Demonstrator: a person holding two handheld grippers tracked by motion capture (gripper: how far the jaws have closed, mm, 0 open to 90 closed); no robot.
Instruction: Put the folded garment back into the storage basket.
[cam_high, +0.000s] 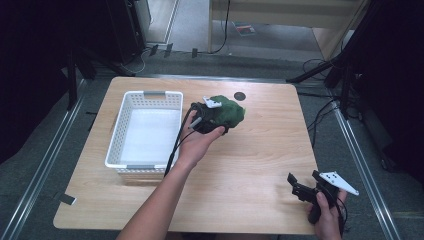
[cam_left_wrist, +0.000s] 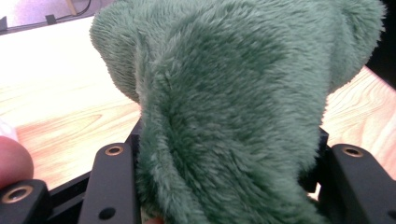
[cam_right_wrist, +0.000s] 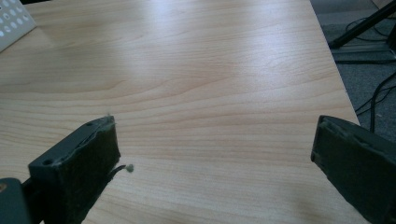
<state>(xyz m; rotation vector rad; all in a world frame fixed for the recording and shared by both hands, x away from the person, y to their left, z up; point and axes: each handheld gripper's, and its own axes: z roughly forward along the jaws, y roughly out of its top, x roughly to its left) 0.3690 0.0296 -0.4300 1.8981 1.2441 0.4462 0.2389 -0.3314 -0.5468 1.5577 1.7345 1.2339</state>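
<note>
The wooden table (cam_high: 260, 165) is the biggest thing here, and a white basket (cam_high: 145, 129) with holes in its walls sits on its left part, with nothing inside that I can see. Just to the right of the basket, near the far side of the table, is a green fluffy toy (cam_high: 229, 111). It looks like a soft plush thing, but I cannot tell what animal or shape it is. The left gripper (cam_high: 210, 120) is at the toy, and in the left gripper view the green fur (cam_left_wrist: 233, 116) fills the gap between the two black jaws, so the claw looks closed on a thick fold of it. I think the toy is light and squishy. It will not break, and the fur is not slippery, so it should not slide out. But it is floppy, so the loose part may hang down and swing or catch on the basket rim. A thick, fat bit of the body is the best place to pinch, not a thin edge. The right gripper (cam_high: 305, 189) rests near the front right corner of the table, well apart from the toy, with its jaws wide apart and nothing between them.
</note>
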